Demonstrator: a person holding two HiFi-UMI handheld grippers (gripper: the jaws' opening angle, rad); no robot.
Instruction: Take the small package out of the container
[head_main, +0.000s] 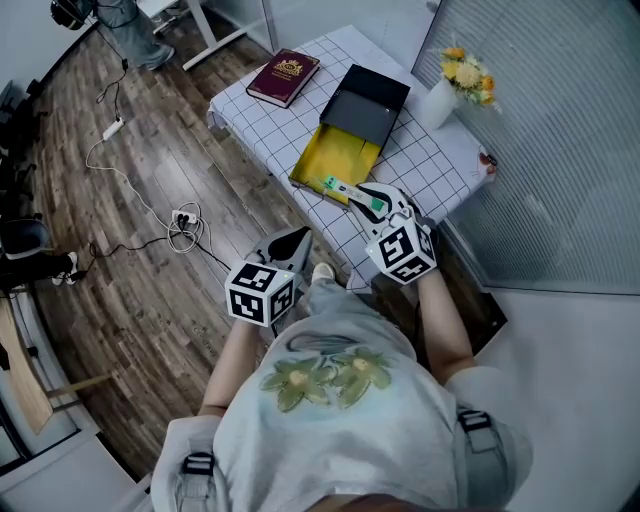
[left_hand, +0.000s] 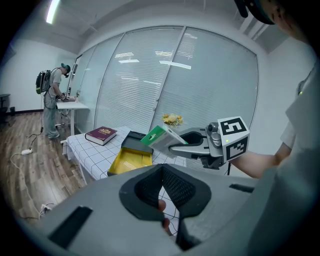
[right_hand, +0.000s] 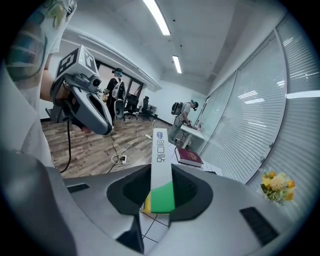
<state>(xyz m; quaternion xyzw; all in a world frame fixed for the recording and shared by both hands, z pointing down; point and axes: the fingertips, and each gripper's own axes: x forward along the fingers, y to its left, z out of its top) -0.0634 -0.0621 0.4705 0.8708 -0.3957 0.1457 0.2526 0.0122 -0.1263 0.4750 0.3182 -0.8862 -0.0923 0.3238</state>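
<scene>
Small package (right_hand: 161, 170), green and white, sits clamped edge-on between the right gripper's (right_hand: 161, 202) partly closed jaws. It is raised in the air over the near end of the open yellow-lined container (head_main: 335, 155) on the checked table (head_main: 290, 125). The left gripper (left_hand: 162, 192), nearer and left of the table, has its jaws together, empty.
</scene>
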